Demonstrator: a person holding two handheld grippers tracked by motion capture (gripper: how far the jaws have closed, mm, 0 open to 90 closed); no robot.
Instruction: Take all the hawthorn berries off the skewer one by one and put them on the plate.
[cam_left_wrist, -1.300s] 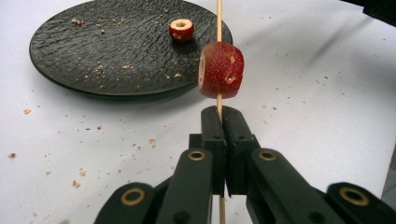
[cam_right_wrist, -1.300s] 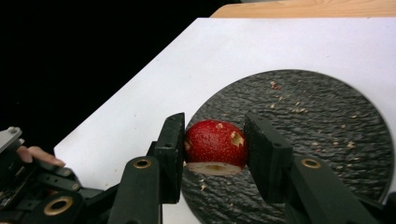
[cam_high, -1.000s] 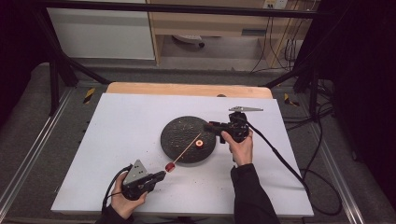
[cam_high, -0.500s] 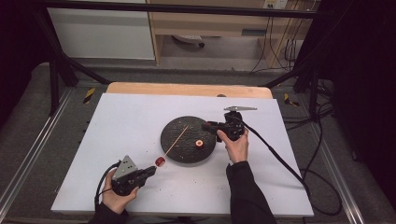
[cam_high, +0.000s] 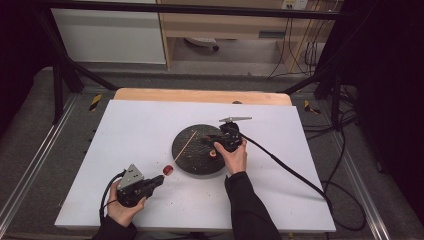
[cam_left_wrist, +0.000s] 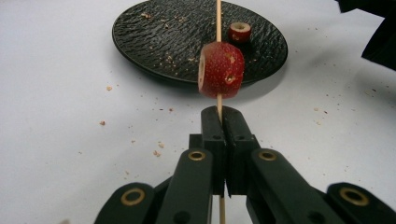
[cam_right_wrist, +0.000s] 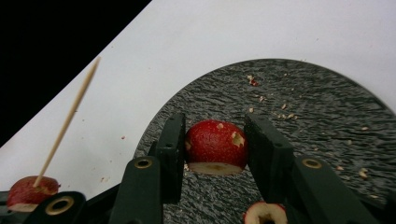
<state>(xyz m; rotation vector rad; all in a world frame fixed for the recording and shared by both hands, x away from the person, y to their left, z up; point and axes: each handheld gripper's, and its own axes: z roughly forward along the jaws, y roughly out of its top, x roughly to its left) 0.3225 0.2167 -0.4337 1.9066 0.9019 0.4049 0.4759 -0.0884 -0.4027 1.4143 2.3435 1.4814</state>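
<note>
Jaws of your right gripper (cam_right_wrist: 215, 149) are clamped on a red fruit chunk (cam_right_wrist: 215, 145), holding it just above the black plate (cam_right_wrist: 327, 121). A second ago that gripper sat at the plate's far right edge; now it has swung in over the plate, so the pick looks done and the piece is ready to travel. A small cored ring (cam_right_wrist: 265, 214) lies on the plate beneath it.

Over to your left gripper (cam_left_wrist: 219, 122): pinched tight on the wooden skewer (cam_left_wrist: 218, 21), one red piece (cam_left_wrist: 221, 70) already threaded just ahead of the tips. You've turned that stick too. Earlier it lay across toward the plate's middle; now, in the high view, its free tip points up over the plate's left rim, towards the far side.

My read: threading comes next, so line the chunk's middle up with that bare point. The skewer is thin, so push gently or it may bow.
</note>
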